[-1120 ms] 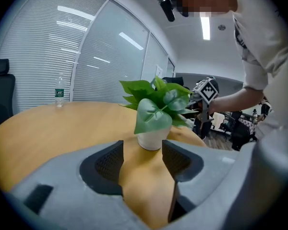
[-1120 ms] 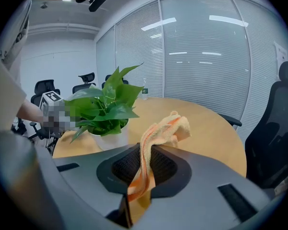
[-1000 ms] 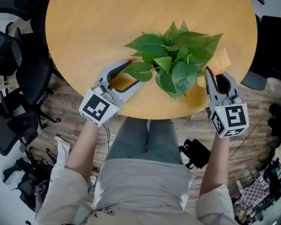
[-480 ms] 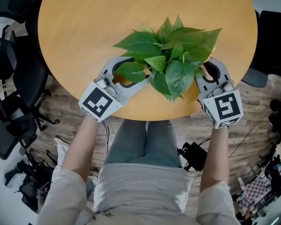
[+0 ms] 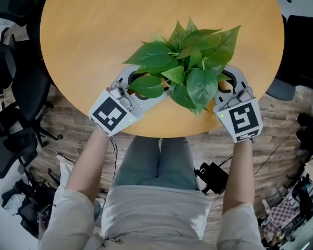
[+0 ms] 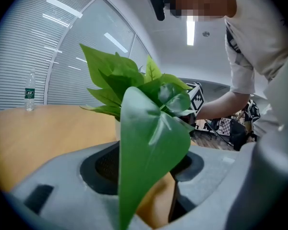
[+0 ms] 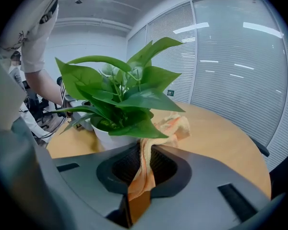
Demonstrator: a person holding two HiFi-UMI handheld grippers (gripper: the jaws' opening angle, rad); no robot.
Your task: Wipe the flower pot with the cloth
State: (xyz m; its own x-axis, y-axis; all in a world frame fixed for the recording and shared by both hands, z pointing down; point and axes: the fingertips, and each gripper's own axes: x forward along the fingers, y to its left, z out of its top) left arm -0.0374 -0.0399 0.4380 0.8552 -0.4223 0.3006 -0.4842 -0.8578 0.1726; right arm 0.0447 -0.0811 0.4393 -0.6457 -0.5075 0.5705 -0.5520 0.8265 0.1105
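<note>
Round wooden table (image 5: 94,35) fills the far half of my head view. In the left gripper view I note a clear water bottle (image 6: 30,92) standing upright on it, far off at the left. Black office chairs (image 5: 18,87) sit left of the table on a wood-plank floor (image 5: 281,137). A black box (image 5: 213,176) lies on the floor near the table's near edge. Dark cables (image 5: 26,207) are bunched near left. Glass walls with blinds (image 7: 240,56) enclose the room, and a ceiling strip light (image 6: 190,30) is lit.

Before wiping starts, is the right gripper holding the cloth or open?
Shut on the cloth: the right gripper pinches the orange fabric between its jaws.
</note>
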